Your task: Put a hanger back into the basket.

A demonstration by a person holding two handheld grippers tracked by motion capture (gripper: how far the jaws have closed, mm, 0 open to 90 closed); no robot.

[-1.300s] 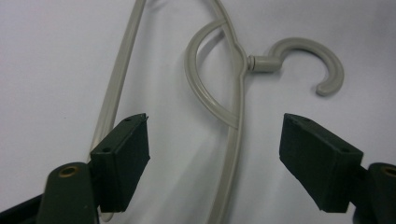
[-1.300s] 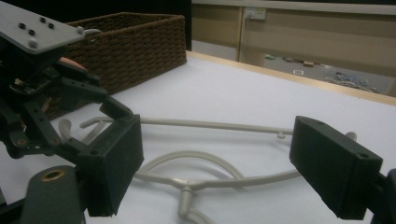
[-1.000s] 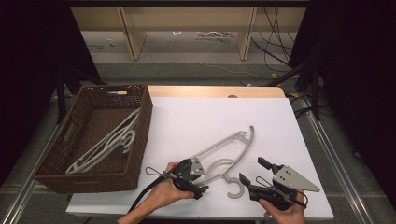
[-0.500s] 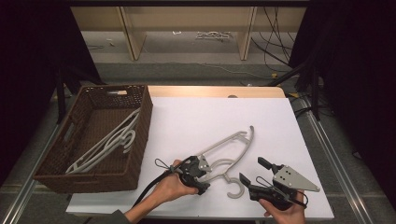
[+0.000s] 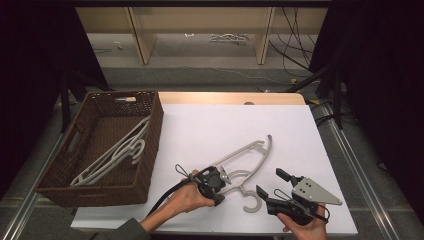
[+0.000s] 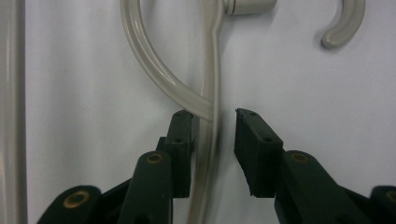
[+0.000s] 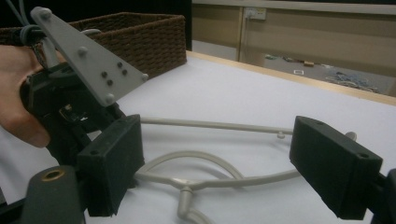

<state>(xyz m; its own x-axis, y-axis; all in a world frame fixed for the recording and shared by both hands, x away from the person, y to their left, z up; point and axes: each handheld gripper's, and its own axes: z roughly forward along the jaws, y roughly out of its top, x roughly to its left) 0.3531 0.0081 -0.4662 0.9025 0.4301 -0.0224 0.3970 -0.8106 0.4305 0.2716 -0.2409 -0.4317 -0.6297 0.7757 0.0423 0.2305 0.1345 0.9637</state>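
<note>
Inspector: White tabletop (image 5: 210, 125), dark room beyond. Your left gripper (image 6: 213, 140) has just been closing; its jaws stand narrow astride the hanger (image 5: 250, 152), one pad against the shoulder rod, the other just short of it. Not yet a clamp.

Operator: And the right?

Inspector: Your right gripper (image 7: 215, 158) is wide and holds nothing; the hanger lies just ahead of it on the table, the hook (image 5: 251, 202) between your two hands.

Operator: How will it handle?

Inspector: I judge it light, stiff plastic, smooth and round in section, so liable to roll or swing in the pads. Where you have it, by the loop next to the neck, is sound: near the balance point. Grip squarely.

Operator: Destination?

Inspector: Probably the wicker basket (image 5: 150, 107), well off to the left gripper's left, with other hangers (image 5: 107, 157) inside.
</note>
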